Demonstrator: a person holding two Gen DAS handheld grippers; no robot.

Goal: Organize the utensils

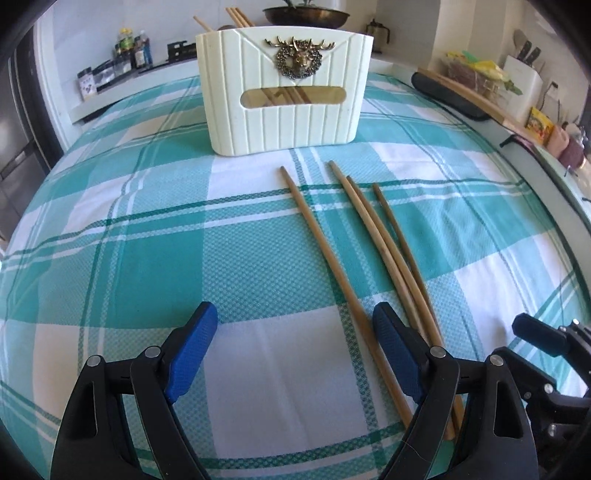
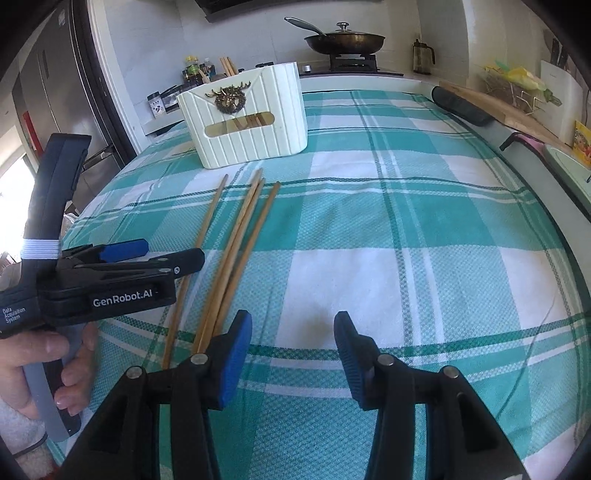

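Note:
Several wooden chopsticks [image 1: 389,258] [image 2: 232,251] lie side by side on the teal-and-white checked cloth [image 2: 406,221], pointing toward a cream utensil holder [image 1: 284,110] [image 2: 247,122] with a brass deer emblem. More chopsticks [image 1: 238,16] stand inside the holder. My left gripper [image 1: 295,317] [image 2: 166,254] is open low over the cloth. The leftmost chopstick passes between its fingers near the right one, and the pads do not press it. My right gripper [image 2: 292,321] is open and empty, just right of the chopsticks' near ends. One of its blue fingertips [image 1: 535,332] shows in the left wrist view.
A person's hand [image 2: 48,354] holds the left gripper's handle. Behind the table are a pan [image 2: 345,40] on a stove, bottles [image 2: 192,70] and a fridge [image 2: 66,92]. A cutting board [image 2: 498,107] lies along the right counter.

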